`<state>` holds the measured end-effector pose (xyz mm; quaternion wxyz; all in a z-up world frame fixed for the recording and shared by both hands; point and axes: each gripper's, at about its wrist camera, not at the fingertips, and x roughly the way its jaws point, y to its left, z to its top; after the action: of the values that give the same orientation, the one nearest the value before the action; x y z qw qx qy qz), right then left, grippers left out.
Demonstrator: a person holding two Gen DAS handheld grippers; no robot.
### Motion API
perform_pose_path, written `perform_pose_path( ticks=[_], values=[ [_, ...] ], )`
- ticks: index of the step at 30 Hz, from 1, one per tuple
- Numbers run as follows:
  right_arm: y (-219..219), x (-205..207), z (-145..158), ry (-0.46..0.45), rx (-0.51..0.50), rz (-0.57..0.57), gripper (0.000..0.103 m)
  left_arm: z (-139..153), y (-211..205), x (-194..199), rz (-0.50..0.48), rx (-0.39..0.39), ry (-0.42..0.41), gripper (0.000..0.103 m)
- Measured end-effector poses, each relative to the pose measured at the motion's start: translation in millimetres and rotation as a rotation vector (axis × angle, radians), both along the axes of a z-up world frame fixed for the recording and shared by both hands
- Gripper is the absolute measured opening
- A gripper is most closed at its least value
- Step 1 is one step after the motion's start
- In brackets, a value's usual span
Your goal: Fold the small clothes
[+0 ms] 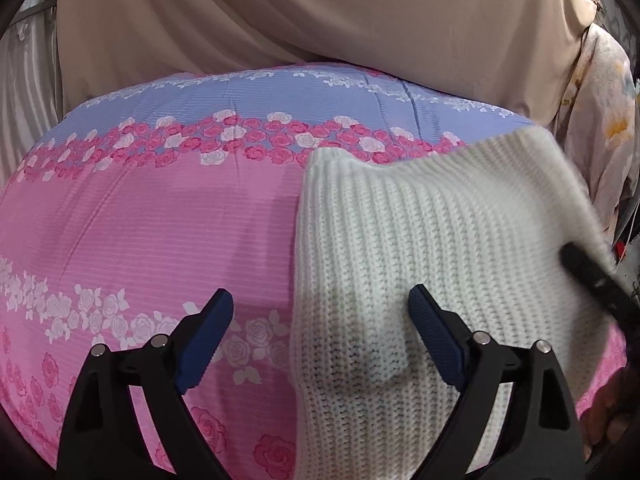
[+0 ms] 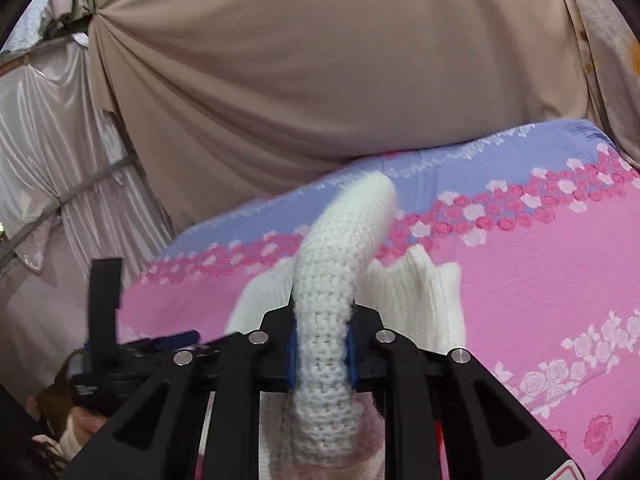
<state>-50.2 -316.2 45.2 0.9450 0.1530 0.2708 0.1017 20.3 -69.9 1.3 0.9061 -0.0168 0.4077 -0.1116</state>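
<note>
A white ribbed knit garment (image 1: 420, 248) lies on the right half of a pink and lilac rose-patterned bedspread (image 1: 160, 220). My left gripper (image 1: 320, 316) hovers above the garment's left edge, open, with nothing between its blue pads (image 1: 212, 336). In the right wrist view my right gripper (image 2: 322, 344) is shut on a rolled fold of the same knit (image 2: 324, 300), which stands up between the jaws and curls away over the rest of the garment (image 2: 416, 296). A black part of the right gripper (image 1: 596, 284) shows at the garment's right edge in the left wrist view.
Beige drapery (image 1: 320, 20) hangs behind the bed, with pale satin curtains (image 2: 48, 152) to the left and floral cloth (image 1: 600, 120) at the right. The left gripper's black body (image 2: 104, 320) appears at the left of the right wrist view. Bare bedspread (image 2: 540, 272) spreads right of the garment.
</note>
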Motion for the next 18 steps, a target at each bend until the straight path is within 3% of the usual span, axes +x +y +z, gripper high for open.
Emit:
perform_pose_path(
  ticks=[3,5,7,12,15,18],
  values=[
    [-16.9,40.3,-76.8,0.286,-0.022,-0.058,0.019,-8.3,-4.8,2.7,-0.011,0.009,0.028,0.087],
    [-24.5,33.6,-81.3,0.262,0.062,-0.061,0.020,-9.9,-5.3,1.2,0.000,0.024,0.017,0.087],
    [-24.8,26.1,-67.5,0.242,0.051,-0.089,0.027,-8.9,-6.2,0.8,0.006,0.034,0.009,0.087],
    [-6.1,-7.2,-23.7,0.134,-0.108,-0.165,0.028,-8.4,-8.2,-0.1,0.008,0.043,0.004,0.087],
    [13.2,-22.6,-8.2,0.086,-0.140,-0.099,0.028,-8.5,-9.6,-2.0,0.008,0.041,0.004,0.087],
    [40.6,-24.8,-23.8,0.140,-0.188,-0.020,0.028,-8.6,-11.6,-5.6,0.007,0.048,0.000,0.087]
  ],
)
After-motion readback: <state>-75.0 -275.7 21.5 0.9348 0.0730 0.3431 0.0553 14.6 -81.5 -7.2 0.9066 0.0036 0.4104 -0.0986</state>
